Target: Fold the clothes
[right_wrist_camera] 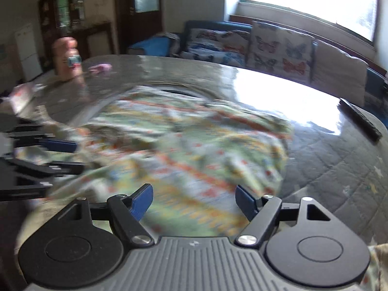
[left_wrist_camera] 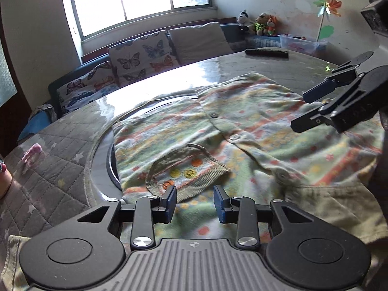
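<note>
A small button-front top [left_wrist_camera: 254,126] in pale green with orange and yellow bands lies spread on the round table, with a patch pocket [left_wrist_camera: 186,169] near its front. My left gripper [left_wrist_camera: 195,202] hovers over the near hem just below that pocket, open, with no cloth between its blue pads. My right gripper [left_wrist_camera: 306,109] comes in from the right above the top's right side, its jaws apart. In the blurred right wrist view the right gripper [right_wrist_camera: 194,201] is wide open over the top [right_wrist_camera: 194,145], holding nothing, and the left gripper [right_wrist_camera: 70,156] shows at the left edge.
The glass-covered table [left_wrist_camera: 150,92] lies over a grey quilted cloth. A dark remote [left_wrist_camera: 266,53] rests at its far edge, a small pink item [left_wrist_camera: 32,154] at the left, a pinkish bottle [right_wrist_camera: 65,58] nearby. A sofa with butterfly cushions [left_wrist_camera: 140,58] stands behind.
</note>
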### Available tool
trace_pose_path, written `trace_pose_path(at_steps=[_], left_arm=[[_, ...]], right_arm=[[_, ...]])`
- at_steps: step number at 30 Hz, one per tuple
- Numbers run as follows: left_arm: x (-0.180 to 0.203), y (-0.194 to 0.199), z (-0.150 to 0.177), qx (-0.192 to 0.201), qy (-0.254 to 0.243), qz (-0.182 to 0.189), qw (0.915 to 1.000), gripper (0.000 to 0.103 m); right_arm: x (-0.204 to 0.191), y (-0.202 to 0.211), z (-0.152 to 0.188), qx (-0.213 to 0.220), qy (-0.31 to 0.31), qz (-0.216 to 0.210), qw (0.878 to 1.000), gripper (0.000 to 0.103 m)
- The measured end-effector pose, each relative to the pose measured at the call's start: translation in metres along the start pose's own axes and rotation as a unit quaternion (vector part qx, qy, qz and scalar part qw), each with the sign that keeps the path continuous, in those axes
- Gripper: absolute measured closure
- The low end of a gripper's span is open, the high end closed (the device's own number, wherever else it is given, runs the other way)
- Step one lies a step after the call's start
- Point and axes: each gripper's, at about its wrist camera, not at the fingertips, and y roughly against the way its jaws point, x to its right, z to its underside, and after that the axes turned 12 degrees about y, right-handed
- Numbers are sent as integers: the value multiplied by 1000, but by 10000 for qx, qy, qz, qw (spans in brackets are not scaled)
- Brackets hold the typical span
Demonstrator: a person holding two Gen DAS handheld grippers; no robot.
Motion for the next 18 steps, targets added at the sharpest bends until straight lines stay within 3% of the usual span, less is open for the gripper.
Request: trace_pose_path(at_steps=[4,10,18], left_arm=[[8,11,8,83,-155,119,9998,67],[9,21,15,166,-96,216,9996,67],[0,26,15,239,170,225,9993,67]], right_arm=[[-36,18,2,109,251,-380,9989,30],[-82,35,5,157,704,-796,9942,42],[-118,34,20,-122,1284,-803,9884,66]])
